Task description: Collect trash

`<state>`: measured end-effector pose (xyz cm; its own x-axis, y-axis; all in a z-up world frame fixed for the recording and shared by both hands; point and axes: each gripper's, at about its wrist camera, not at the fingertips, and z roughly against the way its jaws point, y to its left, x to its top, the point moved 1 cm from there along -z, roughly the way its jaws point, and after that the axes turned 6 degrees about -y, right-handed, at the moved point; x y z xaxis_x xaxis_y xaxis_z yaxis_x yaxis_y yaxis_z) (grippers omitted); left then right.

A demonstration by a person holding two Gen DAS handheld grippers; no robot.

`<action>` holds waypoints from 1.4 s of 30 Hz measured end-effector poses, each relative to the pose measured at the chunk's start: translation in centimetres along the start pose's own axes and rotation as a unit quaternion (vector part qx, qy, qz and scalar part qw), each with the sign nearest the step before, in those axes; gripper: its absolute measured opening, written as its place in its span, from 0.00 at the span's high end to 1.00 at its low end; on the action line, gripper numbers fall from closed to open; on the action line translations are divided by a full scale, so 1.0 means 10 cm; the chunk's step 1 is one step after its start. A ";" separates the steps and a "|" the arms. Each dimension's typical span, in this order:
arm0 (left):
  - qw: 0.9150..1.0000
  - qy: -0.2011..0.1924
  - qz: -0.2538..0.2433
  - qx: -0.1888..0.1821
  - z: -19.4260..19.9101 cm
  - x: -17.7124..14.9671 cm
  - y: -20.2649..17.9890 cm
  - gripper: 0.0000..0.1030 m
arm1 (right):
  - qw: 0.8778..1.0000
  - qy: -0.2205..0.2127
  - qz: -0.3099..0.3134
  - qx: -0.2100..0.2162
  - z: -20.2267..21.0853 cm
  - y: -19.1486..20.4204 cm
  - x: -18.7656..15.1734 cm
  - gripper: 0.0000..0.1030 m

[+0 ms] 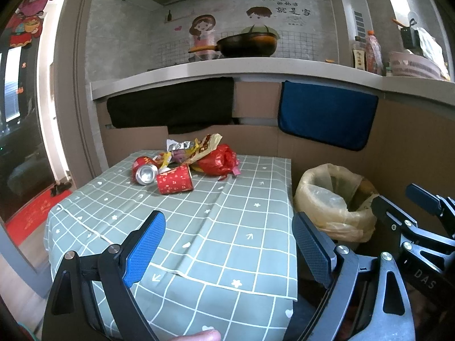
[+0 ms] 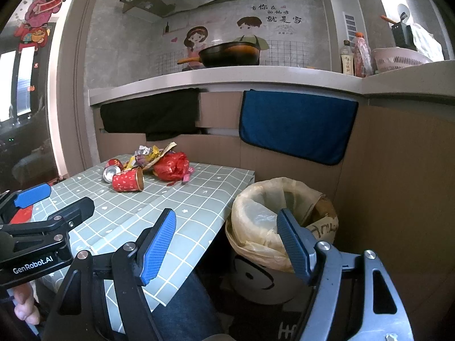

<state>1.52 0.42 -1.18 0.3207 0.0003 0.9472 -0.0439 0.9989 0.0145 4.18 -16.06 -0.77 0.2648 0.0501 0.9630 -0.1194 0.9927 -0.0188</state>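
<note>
both grippers, left (image 1: 227,247) and right (image 2: 227,244), hang empty with jaws wide apart. the trash (image 1: 184,164) sits piled at the table's (image 1: 227,213) far end, well apart from them; the bin (image 2: 281,227) stands beside the table.

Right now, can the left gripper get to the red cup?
Probably yes. The left gripper is open and empty, hanging above the near part of the table. Only bare cloth lies between it and the red cup, which lies on its side at the front of the trash pile.
</note>
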 end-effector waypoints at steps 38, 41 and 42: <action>1.000 -0.001 -0.001 0.000 0.00 -0.01 0.02 0.12 | 1.000 0.000 -0.010 0.001 0.01 -0.01 -0.01 0.31; 1.000 -0.001 -0.001 0.000 0.00 0.00 0.02 0.12 | 1.000 0.000 -0.010 0.001 0.02 -0.01 0.00 0.31; 1.000 -0.001 -0.001 0.000 0.00 0.00 0.02 0.12 | 1.000 -0.001 -0.010 0.001 0.02 -0.01 0.00 0.31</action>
<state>1.48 0.59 -1.18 0.3195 -0.0020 0.9476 -0.0424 0.9990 0.0164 4.02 -16.17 -0.77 0.2661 0.0302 0.9635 -0.1156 0.9933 0.0008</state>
